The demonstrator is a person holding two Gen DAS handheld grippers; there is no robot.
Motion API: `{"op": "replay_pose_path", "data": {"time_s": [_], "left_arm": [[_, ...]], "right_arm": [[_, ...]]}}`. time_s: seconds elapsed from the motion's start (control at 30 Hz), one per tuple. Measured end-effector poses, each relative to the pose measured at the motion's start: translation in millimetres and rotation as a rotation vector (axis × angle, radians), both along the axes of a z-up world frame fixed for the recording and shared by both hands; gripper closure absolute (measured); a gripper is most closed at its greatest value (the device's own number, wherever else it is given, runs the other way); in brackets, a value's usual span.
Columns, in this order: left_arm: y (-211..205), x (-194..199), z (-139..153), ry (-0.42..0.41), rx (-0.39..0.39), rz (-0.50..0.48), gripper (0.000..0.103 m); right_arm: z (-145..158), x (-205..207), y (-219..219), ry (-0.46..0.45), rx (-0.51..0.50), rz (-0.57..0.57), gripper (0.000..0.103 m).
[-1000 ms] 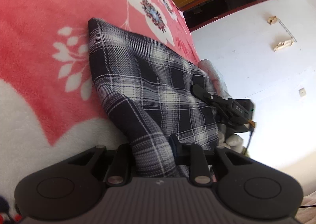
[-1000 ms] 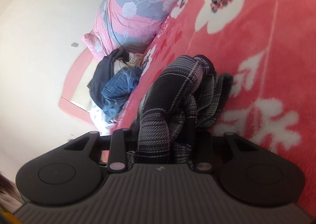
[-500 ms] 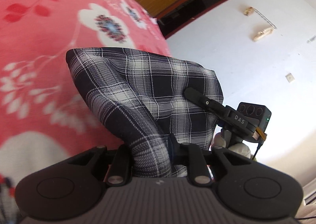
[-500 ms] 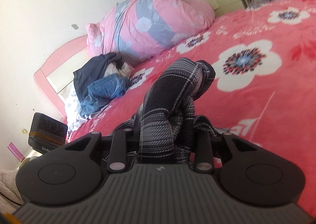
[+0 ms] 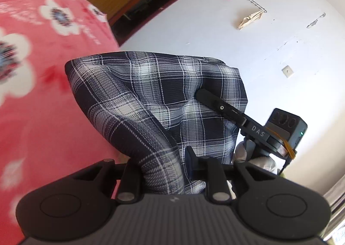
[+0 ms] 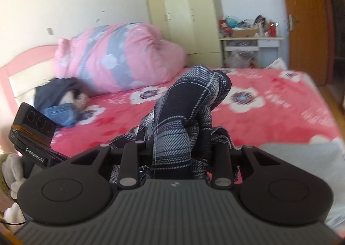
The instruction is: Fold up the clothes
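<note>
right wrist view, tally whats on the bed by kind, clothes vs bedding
Clothes: 2 (plaid garment, held in the right tool above the bed; dark and denim clothes pile, pieces too blurred to separate)
Bedding: 2 (pink quilt bundle; red floral blanket)
Total: 4

plaid garment (image 5: 155,98): 1 | grippers: 2 (left gripper (image 5: 168,158), right gripper (image 6: 176,152)) | clothes pile (image 6: 58,102): 1 | quilt bundle (image 6: 120,57): 1
</note>
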State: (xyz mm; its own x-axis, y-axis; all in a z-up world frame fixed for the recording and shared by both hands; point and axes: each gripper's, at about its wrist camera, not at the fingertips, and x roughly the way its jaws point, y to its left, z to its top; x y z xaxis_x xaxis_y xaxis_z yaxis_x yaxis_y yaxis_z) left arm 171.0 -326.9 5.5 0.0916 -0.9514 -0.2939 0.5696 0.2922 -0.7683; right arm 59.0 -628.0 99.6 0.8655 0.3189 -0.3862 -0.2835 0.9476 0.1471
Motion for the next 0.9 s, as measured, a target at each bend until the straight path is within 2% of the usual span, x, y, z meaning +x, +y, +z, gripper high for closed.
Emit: {"op": "replay_pose_path", "data": {"time_s": [0.17, 0.4, 0.6, 0.73, 0.9], "left_arm": [[-91.8, 43.5, 7.9, 0.005, -0.013, -0.039, 0.08], [-167.1, 72.7, -21.5, 0.041, 0.024, -0.075, 0.078], [-199.4, 73.1, -42.6, 0.066, 0.026, -0.118, 0.077], [-206.6, 75.4, -59.3, 0.081, 0.042, -0.128, 0.077], [-211.9, 80.8, -79.6, 0.091, 0.066, -0.123, 0.077]], "right_arm": [[24.4, 42.9, -76.0, 0.005, -0.115, -0.053, 0.074], [1.1, 97.3, -151.1, 0.081, -0.156, -0.049, 0.074], [-25.9, 121.5, -180.0, 0.146, -0.159, -0.019, 0.074], [-41.2, 131.4, -187.2, 0.193, -0.14, 0.018, 0.074], [-79.9, 144.2, -199.6, 0.22, -0.105, 0.022, 0.072]]}}
